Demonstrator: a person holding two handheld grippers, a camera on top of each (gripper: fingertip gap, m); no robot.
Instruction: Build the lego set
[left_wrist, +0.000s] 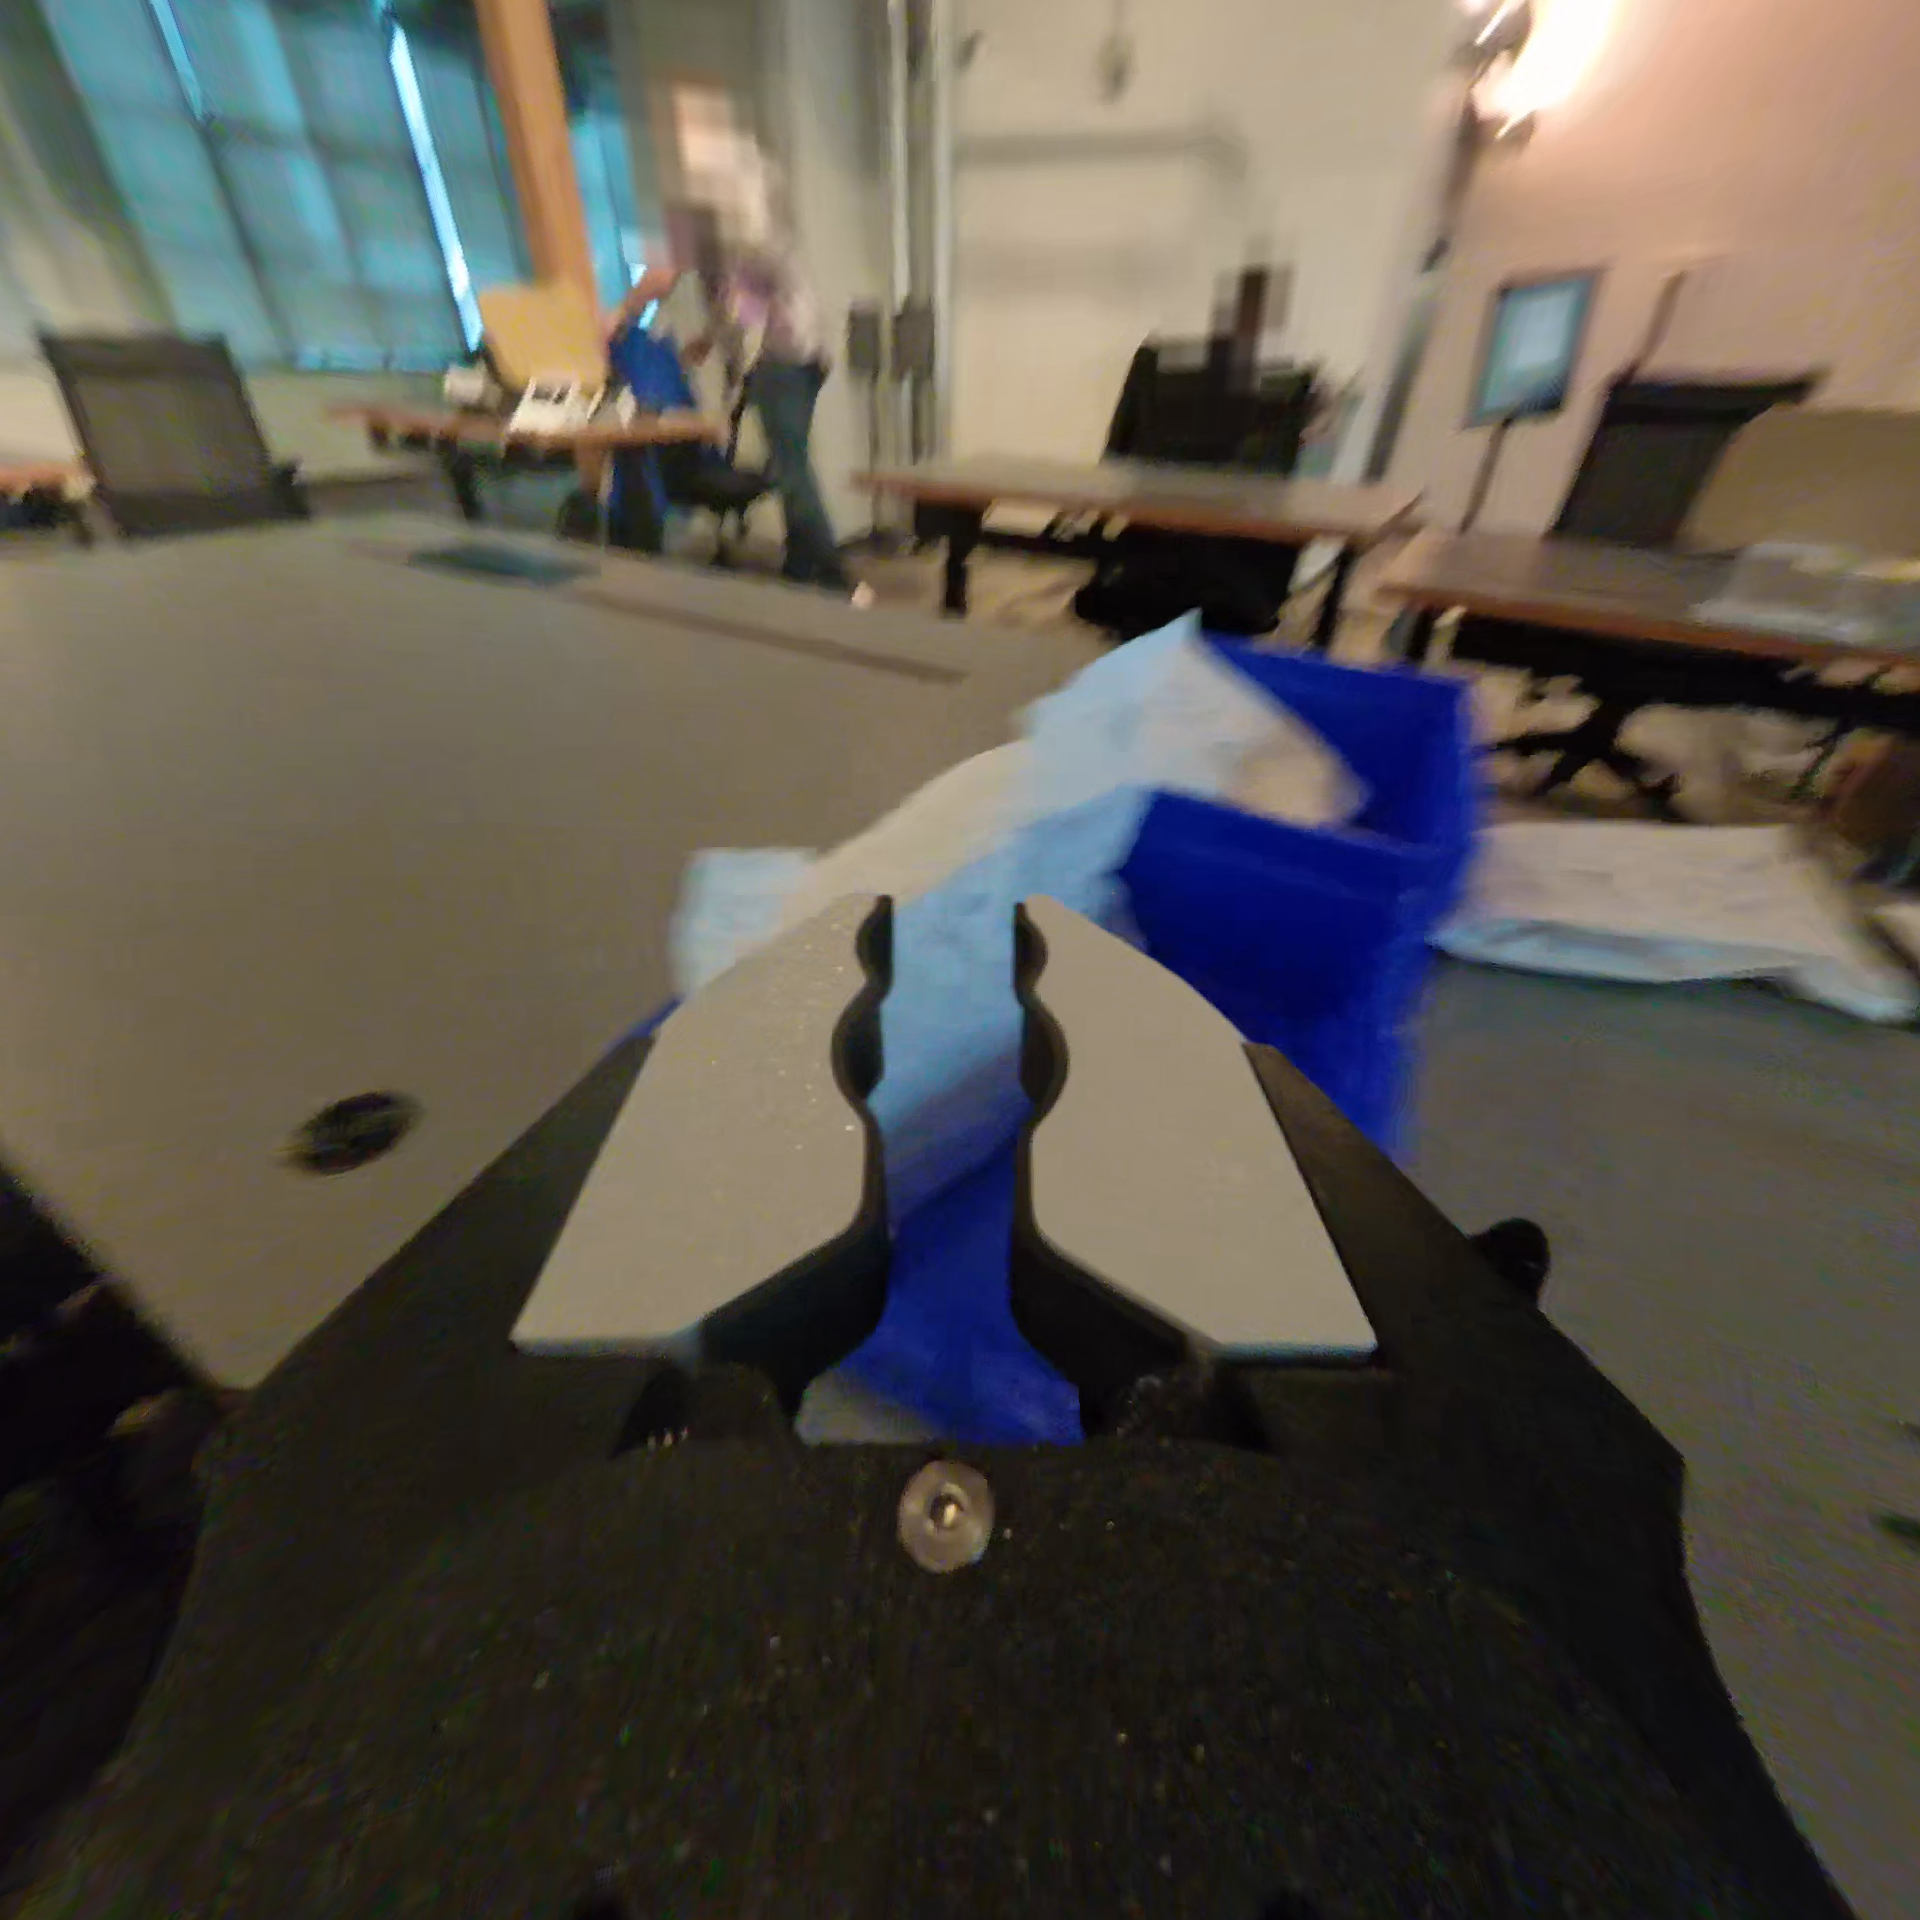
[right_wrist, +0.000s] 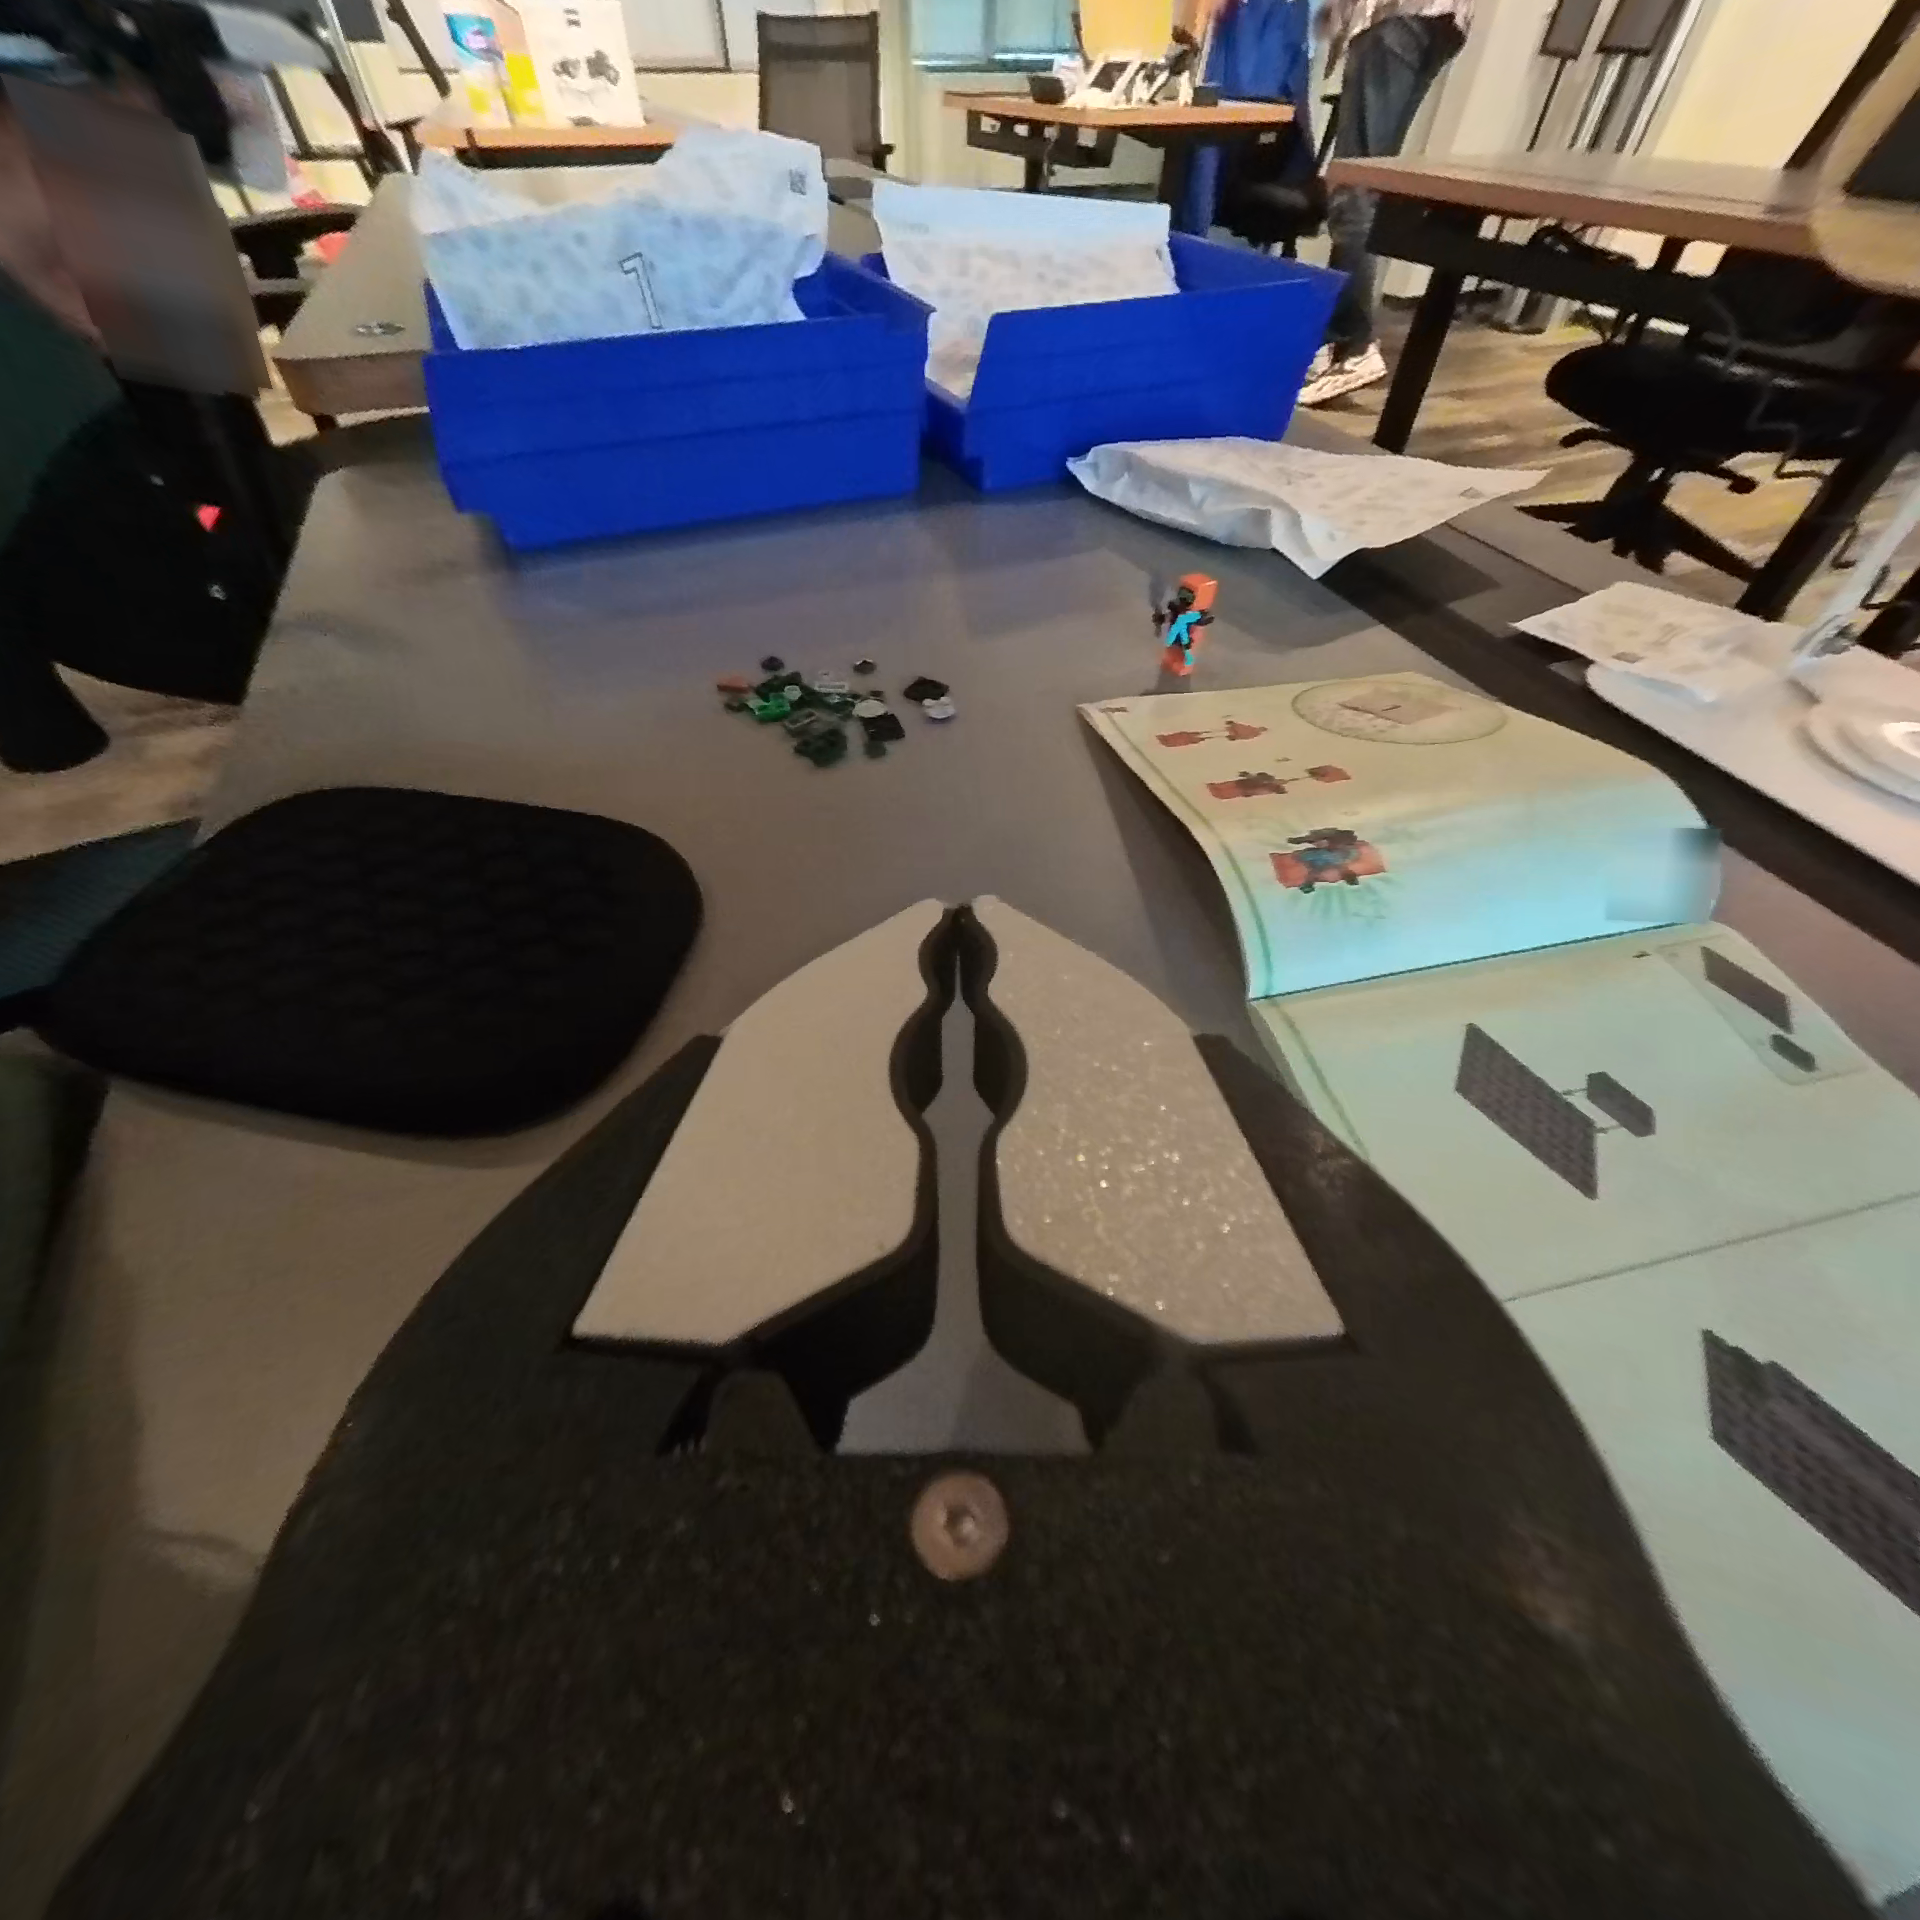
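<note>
While the right gripper (right_wrist: 958, 914) sits low over the grey bench (right_wrist: 540, 644) with its jaws pinched together at the tips and nothing between them, the lego stuff is all further out ahead of it. Loose pile of small lego pieces (right_wrist: 831, 707), mostly dark green and black with a couple of pale bits, lies well beyond the jaws, roughly straight ahead and a touch left. A little orange and teal minifigure (right_wrist: 1184, 623) stands upright to the right of that pile, just past the top edge of the open instruction booklet (right_wrist: 1455, 935), which is glossy paper, curled up at the fold, running down the right side of the gripper. Left of the jaws there's a black quilted pad (right_wrist: 384, 956), rounded corners, soft looking.

At the back are two blue plastic bins (right_wrist: 675, 416), boxy, side by side, each with crinkly white paper bags (right_wrist: 623, 260) poking out. Another white bag (right_wrist: 1278, 499) lies flat on the bench beside the right bin.

Left wrist view is pretty motion-blurred. The left gripper (left_wrist: 954, 914) has its jaws narrowly apart, holding nothing, with a blue bin (left_wrist: 1299, 914) and white bag (left_wrist: 966, 966) just beyond them. Fingers (left_wrist: 748, 1122) are grey, gritty-textured plates with wavy inner edges on a black body
</note>
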